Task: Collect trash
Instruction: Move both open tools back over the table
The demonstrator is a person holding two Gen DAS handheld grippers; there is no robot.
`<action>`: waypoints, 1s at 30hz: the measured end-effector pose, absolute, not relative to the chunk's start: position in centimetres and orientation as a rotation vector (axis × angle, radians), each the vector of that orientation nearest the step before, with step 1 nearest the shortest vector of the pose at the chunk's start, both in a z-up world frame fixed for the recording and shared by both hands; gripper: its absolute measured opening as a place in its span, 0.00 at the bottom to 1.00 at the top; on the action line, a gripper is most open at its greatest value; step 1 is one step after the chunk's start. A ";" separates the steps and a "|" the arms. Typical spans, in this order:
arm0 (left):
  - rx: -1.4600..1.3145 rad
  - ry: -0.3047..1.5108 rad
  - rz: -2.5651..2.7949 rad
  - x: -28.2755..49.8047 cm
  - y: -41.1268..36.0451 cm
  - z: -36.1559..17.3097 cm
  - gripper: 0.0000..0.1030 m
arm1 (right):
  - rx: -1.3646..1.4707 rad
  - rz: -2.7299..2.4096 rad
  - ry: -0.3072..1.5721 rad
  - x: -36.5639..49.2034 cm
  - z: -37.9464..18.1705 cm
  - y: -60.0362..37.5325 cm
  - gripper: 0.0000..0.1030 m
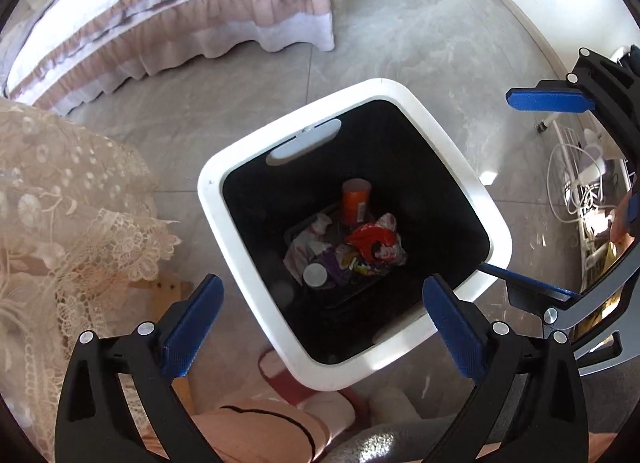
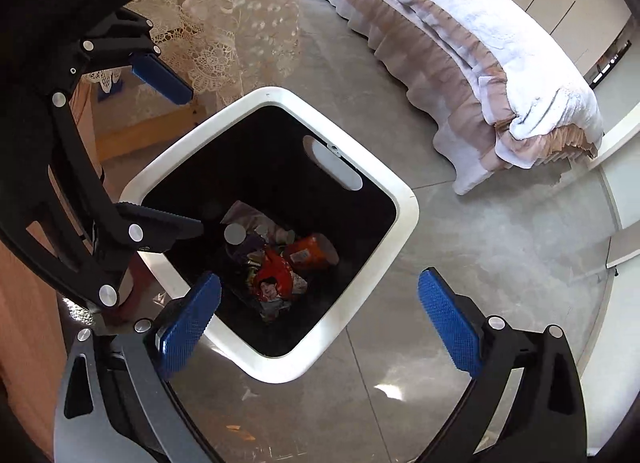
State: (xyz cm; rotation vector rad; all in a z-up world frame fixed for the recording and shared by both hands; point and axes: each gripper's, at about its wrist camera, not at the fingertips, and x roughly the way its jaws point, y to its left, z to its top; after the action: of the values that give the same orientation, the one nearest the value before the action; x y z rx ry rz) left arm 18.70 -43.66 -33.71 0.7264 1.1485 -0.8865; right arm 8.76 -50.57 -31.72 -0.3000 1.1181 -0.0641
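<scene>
The left gripper (image 1: 322,327), its knurled blue pads spread wide and empty, hangs over a square white bin (image 1: 352,235) with rounded corners and a black inside. The right gripper (image 2: 320,327) is likewise spread and empty. At the bottom lie crumpled wrappers (image 1: 372,245), an orange can (image 1: 355,203) and a purple bottle (image 2: 238,239).

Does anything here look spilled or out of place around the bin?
Nothing stands out. The trash bin stands upright, the orange cup and wrappers lie inside it, and no litter shows on the floor nearby.
</scene>
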 end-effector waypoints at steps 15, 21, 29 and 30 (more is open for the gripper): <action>0.365 0.774 -0.581 17.5 -32.7 -16.3 0.95 | 0.041 -0.068 0.712 7.8 -18.7 -48.8 0.96; 0.270 0.634 -0.419 15.8 -26.5 -11.3 0.95 | 0.187 0.044 0.583 8.1 -14.0 -45.9 0.96; 0.134 0.543 -0.295 14.9 -19.2 -8.2 0.95 | 0.205 0.079 0.437 9.9 -9.5 -39.2 0.96; 0.132 0.540 -0.279 15.0 -18.4 -8.2 0.95 | 0.219 0.116 0.452 10.6 -9.4 -38.5 0.96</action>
State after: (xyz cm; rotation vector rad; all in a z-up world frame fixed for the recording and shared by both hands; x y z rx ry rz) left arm 15.01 -18.45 -8.16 0.1320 0.5396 -0.2786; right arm 10.58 -38.51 -9.35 0.2190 0.4519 0.1158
